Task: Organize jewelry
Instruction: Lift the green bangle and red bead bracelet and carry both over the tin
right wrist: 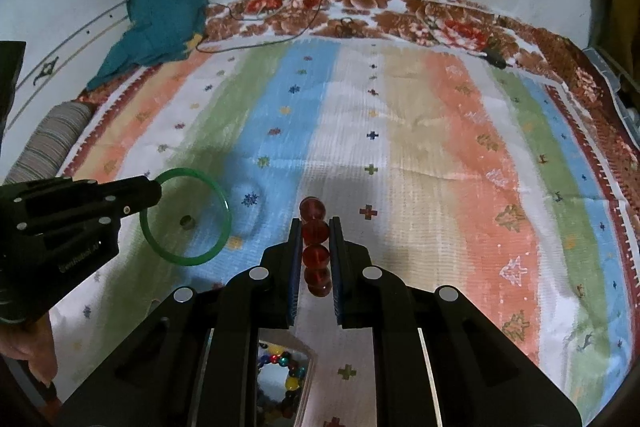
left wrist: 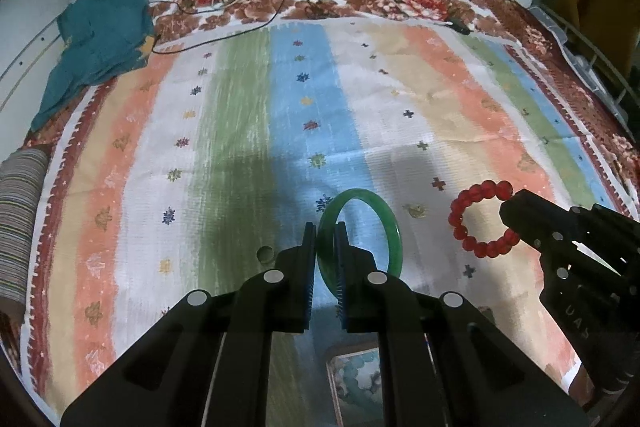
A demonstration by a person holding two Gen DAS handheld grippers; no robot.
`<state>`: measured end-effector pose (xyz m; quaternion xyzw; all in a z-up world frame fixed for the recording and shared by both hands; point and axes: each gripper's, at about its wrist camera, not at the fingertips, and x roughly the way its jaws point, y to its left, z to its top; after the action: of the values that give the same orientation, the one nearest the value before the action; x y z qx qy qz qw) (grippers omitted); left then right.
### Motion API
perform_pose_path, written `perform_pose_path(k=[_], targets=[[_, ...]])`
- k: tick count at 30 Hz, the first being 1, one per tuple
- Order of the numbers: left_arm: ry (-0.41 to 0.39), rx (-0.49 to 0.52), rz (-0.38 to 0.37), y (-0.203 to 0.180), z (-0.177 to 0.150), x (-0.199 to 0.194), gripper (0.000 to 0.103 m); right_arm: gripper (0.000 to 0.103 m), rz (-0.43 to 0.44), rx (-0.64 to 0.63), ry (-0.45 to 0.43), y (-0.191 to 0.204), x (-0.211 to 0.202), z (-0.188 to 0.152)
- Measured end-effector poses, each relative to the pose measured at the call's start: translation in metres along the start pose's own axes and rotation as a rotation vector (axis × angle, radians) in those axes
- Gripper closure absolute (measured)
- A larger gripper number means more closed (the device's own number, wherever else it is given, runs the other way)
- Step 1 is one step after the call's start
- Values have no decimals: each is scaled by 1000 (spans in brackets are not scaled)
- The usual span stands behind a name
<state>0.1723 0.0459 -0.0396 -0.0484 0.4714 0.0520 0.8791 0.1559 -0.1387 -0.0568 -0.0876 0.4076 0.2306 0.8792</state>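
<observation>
Meanwhile, above the striped cloth (left wrist: 248, 99), the left gripper (left wrist: 325, 247) pinches a green bangle (left wrist: 360, 235) at its nine o'clock rim while the right gripper (right wrist: 315, 247) clamps a red bead bracelet (right wrist: 315, 247); both want steady, level carrying toward the jewelry box (right wrist: 280, 387) at six o'clock.

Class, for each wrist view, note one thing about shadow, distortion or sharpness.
Left wrist view: a dark shadow falls on the striped cloth beyond the left gripper gripping the green bangle; fisheye bends the cloth's far edge. Right wrist view: the red bead bracelet in the right gripper looks sharp; corners go black.
</observation>
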Motion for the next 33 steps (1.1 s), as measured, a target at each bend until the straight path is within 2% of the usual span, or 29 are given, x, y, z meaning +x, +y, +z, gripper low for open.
perform_pose_path(k=[26, 33], targets=[[-86, 16, -58, -15, -38, -67, 94, 89, 35, -59, -75, 18, -62, -31], [-86, 23, -57, -18, -53, -75, 94, 89, 39, -73, -59, 22, -64, -44]])
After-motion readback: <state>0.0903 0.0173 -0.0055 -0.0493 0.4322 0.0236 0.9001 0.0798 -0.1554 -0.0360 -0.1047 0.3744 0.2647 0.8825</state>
